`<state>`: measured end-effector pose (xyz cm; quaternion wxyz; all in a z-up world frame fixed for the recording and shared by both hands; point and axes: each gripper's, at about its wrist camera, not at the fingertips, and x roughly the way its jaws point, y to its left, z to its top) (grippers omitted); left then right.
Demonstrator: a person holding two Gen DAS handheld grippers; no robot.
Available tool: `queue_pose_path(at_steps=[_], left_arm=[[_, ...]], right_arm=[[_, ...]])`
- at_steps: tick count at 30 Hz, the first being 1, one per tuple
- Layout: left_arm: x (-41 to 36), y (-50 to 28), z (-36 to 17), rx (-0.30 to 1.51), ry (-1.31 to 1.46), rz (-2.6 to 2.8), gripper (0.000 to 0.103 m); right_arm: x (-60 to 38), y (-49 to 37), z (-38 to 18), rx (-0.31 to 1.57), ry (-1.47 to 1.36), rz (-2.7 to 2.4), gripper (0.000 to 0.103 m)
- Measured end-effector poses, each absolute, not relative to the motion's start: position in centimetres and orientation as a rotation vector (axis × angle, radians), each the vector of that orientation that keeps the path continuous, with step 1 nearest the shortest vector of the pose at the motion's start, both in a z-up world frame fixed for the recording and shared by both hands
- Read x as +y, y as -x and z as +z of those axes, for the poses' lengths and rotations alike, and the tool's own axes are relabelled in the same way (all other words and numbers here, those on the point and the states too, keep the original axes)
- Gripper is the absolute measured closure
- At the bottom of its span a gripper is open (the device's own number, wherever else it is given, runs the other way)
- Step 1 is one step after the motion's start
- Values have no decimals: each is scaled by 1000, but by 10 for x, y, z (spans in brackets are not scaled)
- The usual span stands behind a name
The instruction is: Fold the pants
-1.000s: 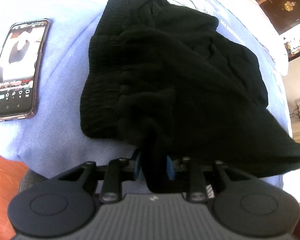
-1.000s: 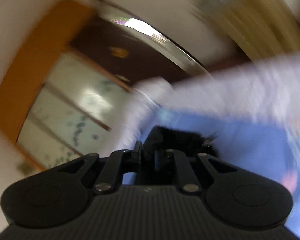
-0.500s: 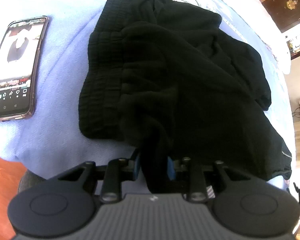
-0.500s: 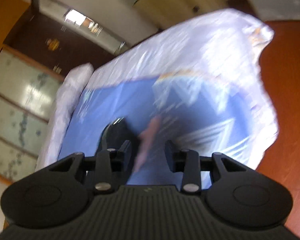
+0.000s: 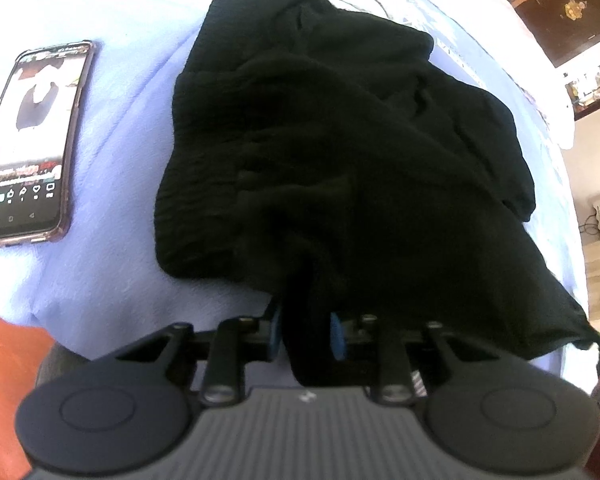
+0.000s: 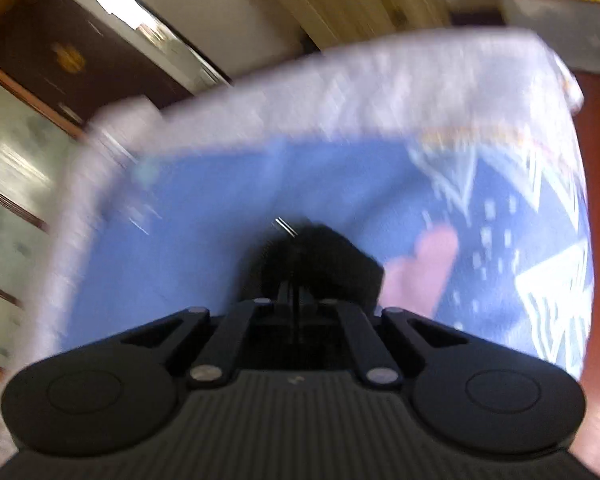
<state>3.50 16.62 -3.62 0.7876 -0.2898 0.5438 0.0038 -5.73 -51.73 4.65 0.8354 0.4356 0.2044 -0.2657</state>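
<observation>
The black pants (image 5: 340, 152) are heaped in a rumpled, partly folded pile on the blue bedspread (image 5: 112, 280) of a bed, filling the centre of the left wrist view. A smartphone (image 5: 28, 140) with a lit screen lies on the bedspread at 9 o'clock of the pile, apart from it.

**Risks**

- A bunched lump of cloth is clamped by the left tool (image 5: 306, 334) at the near edge of the pile. If several layers are caught in that bite, the fold is likely to be dragged askew when the edge is drawn.
- The far hem hangs over the bed edge at 4 o'clock; it could slide off if the pile is pulled that way.
- The smartphone could be swept along by a wide sideways pull toward 9 o'clock.
- The right wrist view is motion-blurred. The right tool (image 6: 298, 292) has just been closing and its jaws are seen clenched together; whether cloth is caught between them cannot be told, so a missed grip is possible. Black cloth (image 6: 324, 260) sits directly ahead of the tips.

**Pose**

- Left tool: pitched steeply downward toward the bed, jaws narrowly parted and gripping the pants at the 6 o'clock edge of the pile.
- Right tool: pitched moderately downward, aimed across the bedspread, with the dark cloth at 12 o'clock of its tips.
</observation>
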Motion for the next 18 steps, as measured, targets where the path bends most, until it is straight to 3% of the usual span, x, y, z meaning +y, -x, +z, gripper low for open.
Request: queue_pose_path(at_steps=[3, 8, 11, 14, 15, 16, 18], left_arm=[[167, -35, -38, 1174, 631, -2, 81], [170, -34, -39, 1183, 624, -19, 81], [173, -32, -42, 1209, 628, -7, 73], [180, -26, -36, 1210, 631, -11, 72], [181, -24, -31, 1204, 624, -13, 72], [184, -22, -24, 1192, 611, -12, 72], [192, -18, -6, 1151, 577, 5, 74]], right_arm=[[-526, 83, 42, 388, -894, -627, 98], [-551, 110, -12, 489, -1037, -739, 98], [-557, 129, -25, 420, -1148, -702, 99], [-556, 147, -11, 337, -1233, -865, 87], [-552, 155, -5, 305, -1221, -983, 76], [-548, 160, 2, 280, -1190, -1069, 72], [-546, 167, 17, 237, -1141, -1037, 72]])
